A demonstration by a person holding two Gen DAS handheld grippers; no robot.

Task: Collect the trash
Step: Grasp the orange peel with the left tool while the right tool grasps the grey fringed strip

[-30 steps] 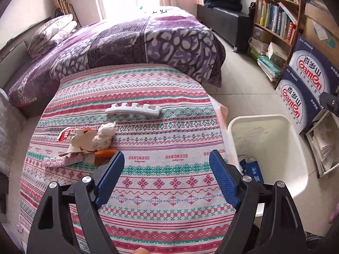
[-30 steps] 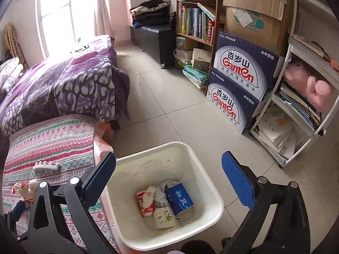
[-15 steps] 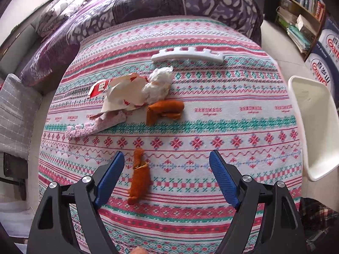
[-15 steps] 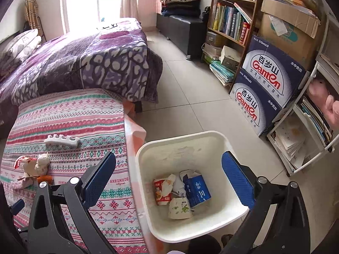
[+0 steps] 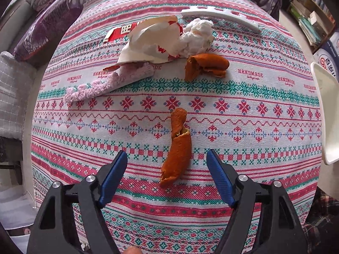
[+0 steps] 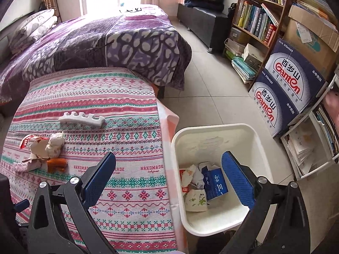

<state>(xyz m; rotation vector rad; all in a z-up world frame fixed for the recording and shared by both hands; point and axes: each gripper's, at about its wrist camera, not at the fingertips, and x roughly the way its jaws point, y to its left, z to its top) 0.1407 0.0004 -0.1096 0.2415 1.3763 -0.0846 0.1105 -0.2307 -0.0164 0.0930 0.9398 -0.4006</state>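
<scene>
Two orange peels (image 5: 177, 146) (image 5: 206, 66), one crumpled tissue (image 5: 198, 36), one torn wrapper (image 5: 148, 40), one white bin (image 6: 214, 222).

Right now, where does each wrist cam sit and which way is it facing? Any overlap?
Left wrist: rides the left gripper, tilted down at the patterned tablecloth; open blue fingers straddle a long orange peel.
Right wrist: rides the right gripper, looking down and across the room at the white bin by the table edge; open fingers show.
Shared: curled orange peel, crumpled tissue, torn wrapper, white comb-like piece.
</scene>
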